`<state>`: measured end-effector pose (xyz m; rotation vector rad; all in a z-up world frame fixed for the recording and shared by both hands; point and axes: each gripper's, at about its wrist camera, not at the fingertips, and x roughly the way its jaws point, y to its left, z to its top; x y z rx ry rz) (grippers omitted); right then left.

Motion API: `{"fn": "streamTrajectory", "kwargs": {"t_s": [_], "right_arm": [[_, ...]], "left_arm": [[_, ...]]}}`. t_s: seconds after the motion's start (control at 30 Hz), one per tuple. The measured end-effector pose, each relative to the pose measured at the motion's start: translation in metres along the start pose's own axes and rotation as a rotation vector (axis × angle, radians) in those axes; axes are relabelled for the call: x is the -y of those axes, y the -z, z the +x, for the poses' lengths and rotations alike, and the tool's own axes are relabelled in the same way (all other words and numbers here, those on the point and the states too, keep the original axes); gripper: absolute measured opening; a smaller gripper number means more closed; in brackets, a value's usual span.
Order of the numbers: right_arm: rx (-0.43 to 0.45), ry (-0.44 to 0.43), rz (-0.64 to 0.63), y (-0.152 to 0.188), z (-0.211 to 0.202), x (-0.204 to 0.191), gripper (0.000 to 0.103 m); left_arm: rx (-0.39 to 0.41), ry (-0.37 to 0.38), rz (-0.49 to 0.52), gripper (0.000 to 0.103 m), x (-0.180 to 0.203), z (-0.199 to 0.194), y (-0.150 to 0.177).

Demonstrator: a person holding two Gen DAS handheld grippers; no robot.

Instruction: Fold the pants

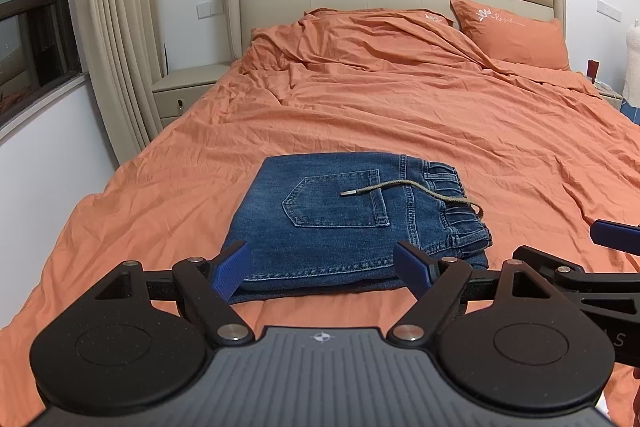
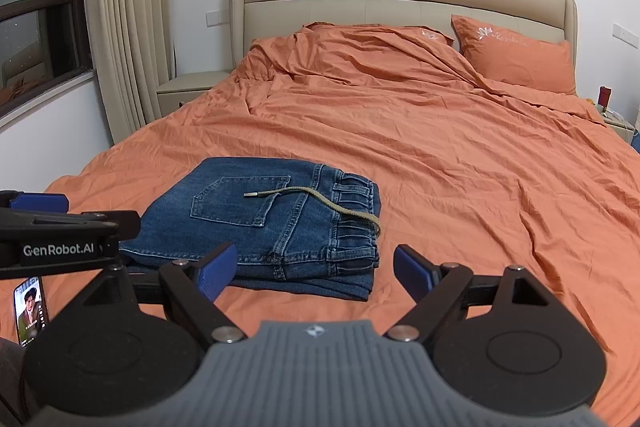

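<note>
Blue denim pants lie folded into a compact rectangle on the orange bed, back pocket up, elastic waistband to the right, with a tan drawstring draped across the top. My left gripper is open and empty, just short of the near edge of the pants. In the right wrist view the same pants lie ahead and left. My right gripper is open and empty, at the near right corner of the pants. The left gripper's body shows at the left edge of that view.
The bed is covered in a wrinkled orange sheet with an orange pillow against a beige headboard. A nightstand and curtains stand at the left. A phone lies lit on the bed's near left edge.
</note>
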<state>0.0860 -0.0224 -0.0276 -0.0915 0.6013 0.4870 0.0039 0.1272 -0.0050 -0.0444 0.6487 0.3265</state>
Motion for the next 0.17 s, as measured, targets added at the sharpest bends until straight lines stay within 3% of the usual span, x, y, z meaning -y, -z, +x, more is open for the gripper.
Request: {"fn": "streamTrajectory", "kwargs": {"t_s": [0.17], "right_arm": [[0.001, -0.001, -0.001, 0.0, -0.0003, 0.0, 0.082]], "left_arm": [[0.004, 0.005, -0.005, 0.094, -0.0005, -0.0006, 0.0001]]}}
